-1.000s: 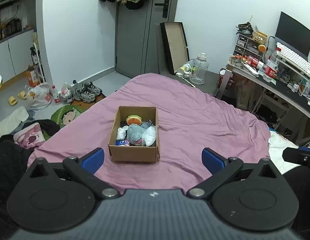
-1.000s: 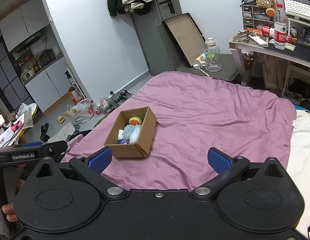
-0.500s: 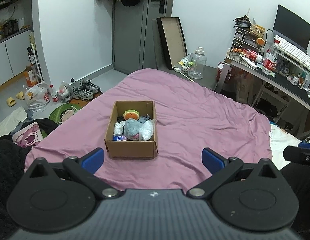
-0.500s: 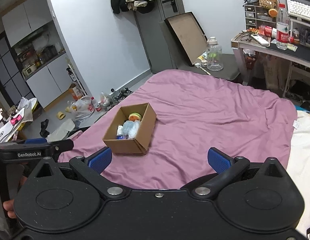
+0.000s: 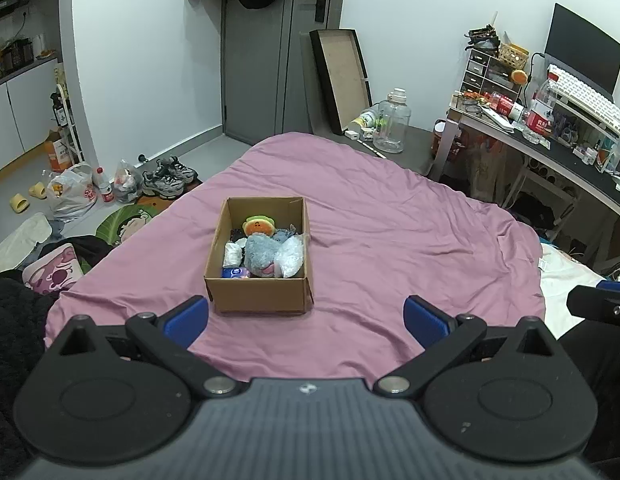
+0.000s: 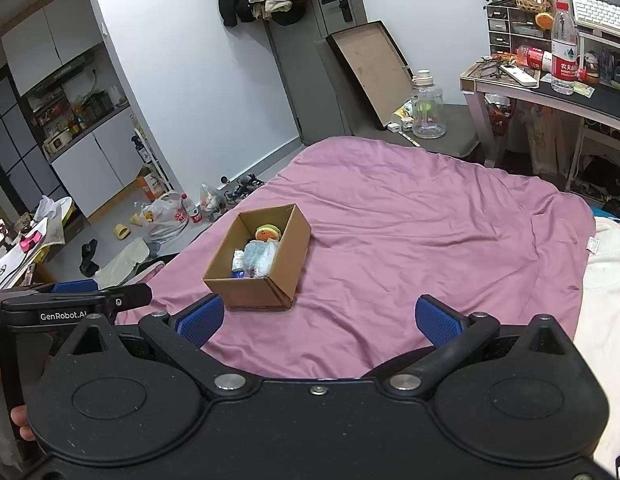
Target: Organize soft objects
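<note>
An open cardboard box [image 5: 259,298] stands on the purple bedsheet [image 5: 390,248]; it also shows in the right wrist view [image 6: 246,295]. It holds soft items: a grey-blue plush [image 5: 260,255], an orange and green plush [image 5: 257,225], a clear plastic bag [image 5: 290,256] and a small blue pack [image 5: 235,273]. My left gripper [image 5: 306,316] is open and empty, just short of the box. My right gripper [image 6: 317,317] is open and empty, to the right of the box and nearer than it. The left gripper shows at the left of the right wrist view [image 6: 70,304].
A desk [image 5: 550,148] with a keyboard, bottles and clutter stands at the right. A clear jug [image 5: 391,122] and a leaning frame [image 5: 342,76] are beyond the bed. Shoes and bags [image 5: 122,180] lie on the floor at the left. A white sheet [image 6: 606,280] lies at the right.
Both grippers have drawn back and risen a little, so the box looks slightly farther away and more of its inside shows. Both stay open and empty. The box has not moved.
</note>
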Available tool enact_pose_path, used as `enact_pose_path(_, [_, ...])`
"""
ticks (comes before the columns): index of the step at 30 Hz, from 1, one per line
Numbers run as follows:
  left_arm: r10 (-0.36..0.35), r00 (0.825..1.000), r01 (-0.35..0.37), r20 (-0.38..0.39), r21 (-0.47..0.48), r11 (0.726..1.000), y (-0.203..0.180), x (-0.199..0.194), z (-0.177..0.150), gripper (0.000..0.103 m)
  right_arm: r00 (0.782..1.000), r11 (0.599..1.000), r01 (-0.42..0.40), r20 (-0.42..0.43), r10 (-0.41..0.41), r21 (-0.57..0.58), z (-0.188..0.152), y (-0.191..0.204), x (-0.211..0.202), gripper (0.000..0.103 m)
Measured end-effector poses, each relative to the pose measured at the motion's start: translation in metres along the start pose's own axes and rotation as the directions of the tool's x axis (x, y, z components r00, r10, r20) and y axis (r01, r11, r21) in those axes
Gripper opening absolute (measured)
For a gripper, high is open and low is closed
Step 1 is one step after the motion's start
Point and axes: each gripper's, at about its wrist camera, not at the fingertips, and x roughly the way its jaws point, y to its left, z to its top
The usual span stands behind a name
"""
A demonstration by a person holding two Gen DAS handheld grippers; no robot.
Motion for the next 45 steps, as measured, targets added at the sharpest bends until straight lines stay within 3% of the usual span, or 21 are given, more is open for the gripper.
enact_pose_path(45, [-0.015,1.0,0.015,0.009,0.007,1.0,-0.0065,-0.0027,0.0039,0.103,1.0,1.0,0.002,0.004,-0.002,0.002,0.0012,-0.0007,-0.0008,0.103])
